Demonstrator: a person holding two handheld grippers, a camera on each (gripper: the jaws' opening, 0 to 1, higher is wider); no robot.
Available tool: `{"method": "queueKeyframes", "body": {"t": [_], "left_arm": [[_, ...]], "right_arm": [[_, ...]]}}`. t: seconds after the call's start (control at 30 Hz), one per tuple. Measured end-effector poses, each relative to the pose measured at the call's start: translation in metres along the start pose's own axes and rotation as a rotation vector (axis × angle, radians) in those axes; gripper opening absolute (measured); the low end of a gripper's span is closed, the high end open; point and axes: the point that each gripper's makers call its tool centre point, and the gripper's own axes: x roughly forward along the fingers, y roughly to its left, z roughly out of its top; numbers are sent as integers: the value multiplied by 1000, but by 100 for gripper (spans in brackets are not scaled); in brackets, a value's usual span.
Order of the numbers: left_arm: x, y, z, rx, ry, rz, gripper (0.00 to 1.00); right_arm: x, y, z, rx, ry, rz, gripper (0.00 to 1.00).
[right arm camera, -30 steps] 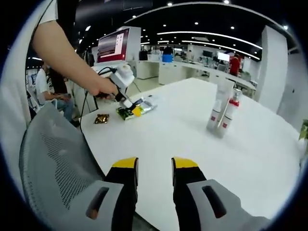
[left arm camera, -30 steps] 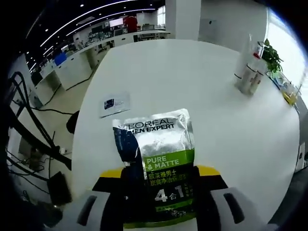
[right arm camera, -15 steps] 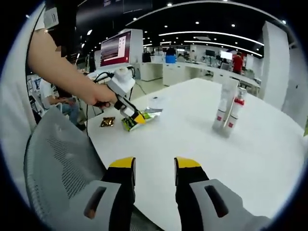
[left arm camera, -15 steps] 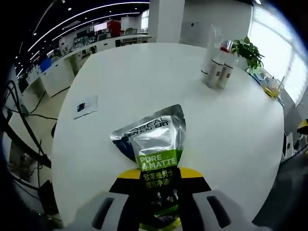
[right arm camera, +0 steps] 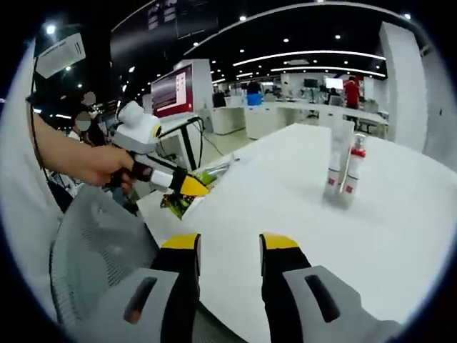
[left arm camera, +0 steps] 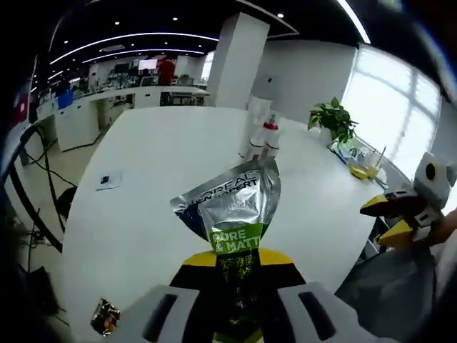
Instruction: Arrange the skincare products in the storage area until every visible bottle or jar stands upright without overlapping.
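Since a second ago the left tool [left arm camera: 232,268] has lifted the silver and green sachet [left arm camera: 232,214] clear of the white table [left arm camera: 150,207]; earlier the sachet lay flat on the surface, and it now stands up between the yellow-tipped jaws, which are clamped on its lower end. The two upright tubes [left arm camera: 259,138] sit further back on the table, touching or nearly so, well apart from the sachet. The left gripper view also takes in a small paper card [left arm camera: 108,179] and a dark foil wrapper [left arm camera: 104,316] near the table edge, a potted plant [left arm camera: 333,121], and the right tool [left arm camera: 391,218] entering from the right. The right gripper view shows the right tool with its jaws apart and nothing between them, the person's hand [right arm camera: 100,163] gripping the left tool, and a grey mesh chair [right arm camera: 96,250].
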Motion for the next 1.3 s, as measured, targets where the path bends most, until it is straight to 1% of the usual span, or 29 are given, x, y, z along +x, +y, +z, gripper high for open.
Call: {"method": "queueKeyframes", "body": {"t": [0.03,0.07,0.1,0.13,0.17,0.2,0.23,0.27,0.3,0.33,0.37,0.4,0.47,0.5,0.53,0.57,0.6,0.67,0.7,0.73,0.8,0.83,0.9,0.93,1.0,1.03,1.07,1.1,1.3], "left_arm": [[-3,-6,4,-14,-36,-10,16],[-7,-14,5,-33,-55,-28,16],[-13,-26,2,-36,-56,-63,16],[-17,-31,0,-22,-53,-64,16],[-18,-35,-3,-7,-52,-68,16],[-22,-44,-7,11,-48,-81,16],[-24,-49,-9,21,-49,-88,16],[-27,-55,-13,36,-55,-87,15],[-28,-59,-15,43,-51,-89,15],[-29,-64,-19,47,-47,-93,15],[-31,-68,-21,49,-48,-97,15],[-33,-75,-22,54,-61,-114,15],[-36,-82,-25,48,-70,-122,14],[-38,-88,-26,52,-77,-129,14],[-40,-93,-27,86,-74,-133,14],[-40,-94,-27,110,-72,-133,14],[-40,-99,-27,129,-73,-135,13],[-40,-106,-24,110,-95,-147,13],[-40,-109,-21,119,-111,-146,13],[-39,-112,-22,127,-111,-144,13],[-36,-117,-23,148,-108,-150,13],[-35,-122,-25,159,-102,-167,13],[-33,-128,-26,174,-98,-176,13],[-32,-130,-27,184,-93,-175,14],[-30,-128,-29,189,-83,-158,14],[-28,-128,-32,199,-69,-152,14],[-27,-128,-32,203,-71,-152,15],[-27,-127,-33,208,-68,-152,15],[-28,-129,-33,206,-68,-161,20]], "right_arm": [[2,5,-1,31,18,37,36],[2,6,0,48,20,42,37],[1,6,4,43,3,43,36],[1,14,11,62,-22,93,35],[1,18,10,113,-3,122,35],[2,22,14,203,-6,148,38],[2,23,17,232,-21,153,40],[3,25,25,320,-61,184,43],[4,26,27,402,-69,208,44],[5,26,25,513,-60,221,45],[6,28,22,535,-53,239,46],[7,31,20,534,-41,254,48],[7,33,20,522,-41,253,49],[6,38,22,544,-41,279,48],[5,41,23,572,-42,294,47],[3,42,26,598,-51,304,46],[3,41,26,596,-56,300,45],[0,42,29,614,-67,305,42],[-1,43,30,636,-72,312,40],[-1,42,30,646,-70,311,37],[-2,38,30,655,-86,289,33],[-1,38,29,656,-81,287,30],[0,36,26,677,-70,288,25],[0,35,25,686,-67,292,24],[-2,39,24,710,-54,318,16],[-3,41,24,710,-50,325,14],[-2,38,21,694,-40,290,13],[-3,38,21,649,-49,286,12],[-7,37,21,622,-48,285,9]]}}
